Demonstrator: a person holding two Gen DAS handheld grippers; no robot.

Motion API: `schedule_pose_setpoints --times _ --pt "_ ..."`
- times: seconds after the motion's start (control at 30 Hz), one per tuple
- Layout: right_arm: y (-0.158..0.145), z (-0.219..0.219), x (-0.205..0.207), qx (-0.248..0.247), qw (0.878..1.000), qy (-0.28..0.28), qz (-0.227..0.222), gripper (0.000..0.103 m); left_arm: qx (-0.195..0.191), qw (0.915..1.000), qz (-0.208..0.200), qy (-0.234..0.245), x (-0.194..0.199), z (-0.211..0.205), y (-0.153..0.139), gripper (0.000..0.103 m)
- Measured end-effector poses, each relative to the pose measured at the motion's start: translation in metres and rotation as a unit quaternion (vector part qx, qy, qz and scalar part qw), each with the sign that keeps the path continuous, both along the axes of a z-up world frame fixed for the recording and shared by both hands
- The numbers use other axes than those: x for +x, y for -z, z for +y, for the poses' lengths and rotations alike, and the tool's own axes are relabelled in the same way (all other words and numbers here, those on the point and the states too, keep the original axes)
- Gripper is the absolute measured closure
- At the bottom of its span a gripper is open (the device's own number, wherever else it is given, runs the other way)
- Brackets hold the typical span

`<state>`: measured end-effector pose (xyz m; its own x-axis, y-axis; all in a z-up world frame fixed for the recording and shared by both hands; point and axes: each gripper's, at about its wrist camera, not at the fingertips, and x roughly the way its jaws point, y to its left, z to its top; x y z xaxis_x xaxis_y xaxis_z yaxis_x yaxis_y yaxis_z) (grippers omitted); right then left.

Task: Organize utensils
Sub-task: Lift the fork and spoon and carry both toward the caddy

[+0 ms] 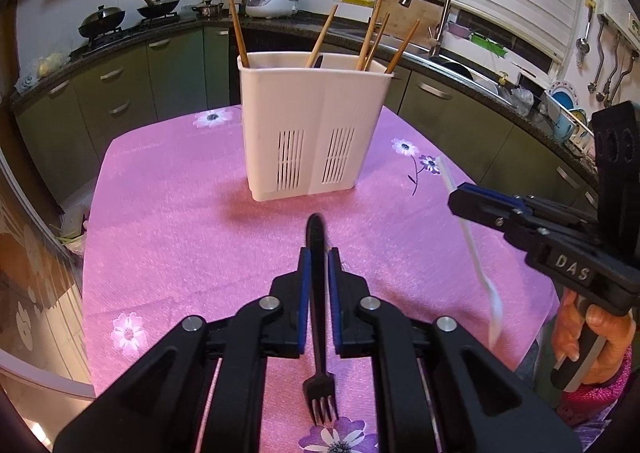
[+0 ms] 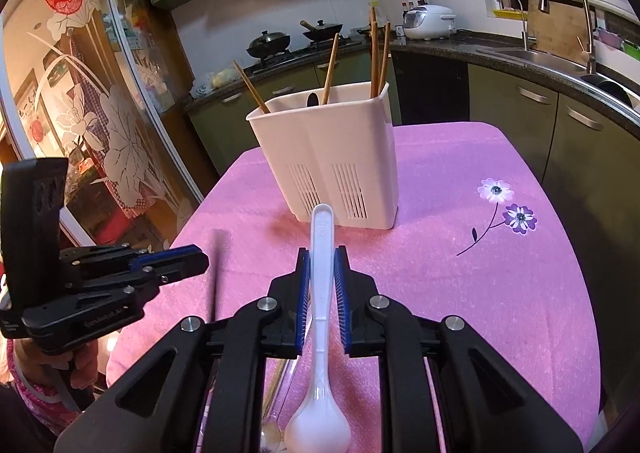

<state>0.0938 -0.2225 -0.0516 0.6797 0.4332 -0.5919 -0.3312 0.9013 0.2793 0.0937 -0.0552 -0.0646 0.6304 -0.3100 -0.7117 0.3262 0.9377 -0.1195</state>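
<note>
A white two-compartment utensil holder [image 1: 312,133] stands on the pink tablecloth [image 1: 168,221] with several wooden chopsticks [image 1: 239,31] and a dark utensil in it; it also shows in the right wrist view [image 2: 340,161]. My left gripper [image 1: 319,257] is shut on a black fork [image 1: 319,333], tines toward the camera, held in front of the holder. My right gripper [image 2: 322,257] is shut on a white plastic spoon [image 2: 321,293], bowl toward the camera. The right gripper [image 1: 472,199] also shows at the right of the left view, the left gripper [image 2: 192,261] at the left of the right view.
The table is small, with edges close on all sides. Kitchen counters with a sink and faucet [image 1: 436,5], a rice cooker [image 1: 272,1] and woks [image 1: 102,19] run behind. A glass sliding door [image 2: 80,113] stands to the left. A clear utensil [image 2: 276,405] lies under the right gripper.
</note>
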Motion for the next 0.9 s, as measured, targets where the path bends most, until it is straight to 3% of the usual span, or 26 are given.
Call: schedule_pose_setpoints --times 0.23,0.5,0.7,0.83,0.9 --pt "0.01 0.002 0.006 -0.009 1.0 0.001 0.015 0.09 0.012 0.9999 0.009 0.006 0.004 -0.003 0.0 0.094" --pt "0.024 0.0 0.013 -0.013 0.999 0.008 0.033 0.09 0.05 0.9954 0.081 0.005 0.037 -0.021 0.059 0.094" --pt "0.034 -0.003 0.019 -0.018 0.999 0.013 0.046 0.09 0.075 0.9918 0.103 -0.015 0.058 -0.025 0.086 0.094" --pt "0.045 -0.003 0.025 -0.03 0.998 0.013 0.062 0.09 0.081 0.9909 0.106 -0.017 0.065 -0.027 0.089 0.088" --pt "0.053 0.001 0.029 -0.044 0.996 0.011 0.074 0.09 0.08 0.9908 0.109 -0.012 0.067 -0.03 0.088 0.076"
